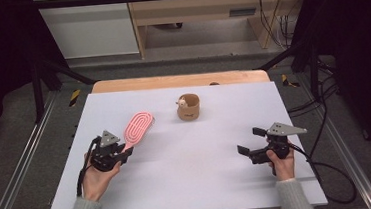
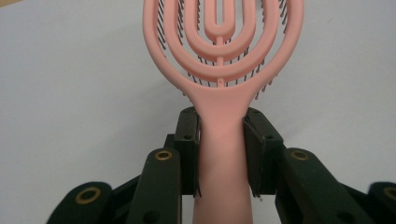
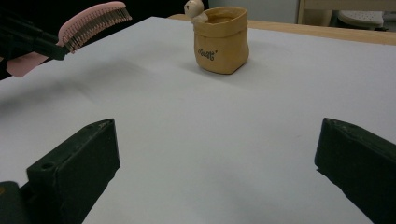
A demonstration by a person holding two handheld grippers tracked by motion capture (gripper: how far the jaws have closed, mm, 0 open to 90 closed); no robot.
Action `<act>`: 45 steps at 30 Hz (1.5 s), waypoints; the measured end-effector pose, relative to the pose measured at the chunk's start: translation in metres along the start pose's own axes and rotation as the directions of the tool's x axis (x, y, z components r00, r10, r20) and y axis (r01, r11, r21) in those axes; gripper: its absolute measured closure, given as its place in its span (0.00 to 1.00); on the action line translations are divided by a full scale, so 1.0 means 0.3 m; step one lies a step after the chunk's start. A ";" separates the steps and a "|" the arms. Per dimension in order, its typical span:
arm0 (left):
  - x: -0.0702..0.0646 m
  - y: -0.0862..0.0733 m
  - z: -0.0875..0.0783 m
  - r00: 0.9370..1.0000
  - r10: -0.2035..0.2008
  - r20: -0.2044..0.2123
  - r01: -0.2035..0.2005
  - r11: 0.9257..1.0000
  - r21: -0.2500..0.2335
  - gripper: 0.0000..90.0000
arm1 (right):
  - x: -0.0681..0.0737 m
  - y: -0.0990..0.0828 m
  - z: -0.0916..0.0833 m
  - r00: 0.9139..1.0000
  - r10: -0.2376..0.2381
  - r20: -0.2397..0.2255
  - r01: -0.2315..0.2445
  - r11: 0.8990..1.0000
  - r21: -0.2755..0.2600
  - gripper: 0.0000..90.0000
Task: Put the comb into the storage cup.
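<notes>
A pink vented hairbrush [image 1: 138, 128] is held off the table at the left, bristles facing down. My left gripper [image 1: 122, 153] is shut on its handle [image 2: 222, 154], both pads [image 2: 187, 154] pressing its sides. From the right gripper view the hairbrush [image 3: 93, 21] hangs in the air at the upper left. A small tan pouch-shaped holder [image 1: 188, 107] with a little figure at its rim stands at the table's middle back, and the same holder [image 3: 221, 39] lies ahead of my right gripper. My right gripper [image 1: 251, 141] rests low near the right front, jaws wide apart with nothing between them.
The white tabletop [image 1: 193, 169] spreads between the two hands. A wooden strip [image 1: 179, 81] edges its far side. Metal rails [image 1: 17, 163] run along both sides, and cables [image 1: 329, 173] trail off to the right.
</notes>
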State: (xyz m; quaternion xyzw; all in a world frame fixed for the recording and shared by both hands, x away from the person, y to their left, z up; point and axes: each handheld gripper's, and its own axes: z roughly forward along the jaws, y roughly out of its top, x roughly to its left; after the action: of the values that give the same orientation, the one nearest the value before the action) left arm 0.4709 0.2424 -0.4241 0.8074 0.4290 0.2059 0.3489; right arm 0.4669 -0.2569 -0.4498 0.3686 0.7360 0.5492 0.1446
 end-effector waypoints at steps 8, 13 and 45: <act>-0.020 0.007 -0.001 1.000 0.007 0.000 -0.007 1.000 -0.005 0.77 | 0.006 0.004 0.002 1.000 -0.001 0.001 0.001 1.000 0.001 0.00; -0.036 0.013 -0.006 1.000 0.015 0.005 -0.015 1.000 -0.022 0.77 | 0.011 0.009 0.003 1.000 0.003 -0.003 -0.003 1.000 -0.010 0.00; -0.134 0.038 -0.015 0.999 0.038 -0.009 -0.038 0.996 -0.076 0.77 | 0.074 0.050 0.038 1.000 0.005 -0.010 -0.005 0.999 -0.032 0.00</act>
State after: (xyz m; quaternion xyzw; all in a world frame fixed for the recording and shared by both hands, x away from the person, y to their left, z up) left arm 0.4524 0.2062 -0.4140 0.8008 0.4067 0.2316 0.3737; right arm 0.4643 -0.2314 -0.4357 0.3652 0.7270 0.5630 0.1455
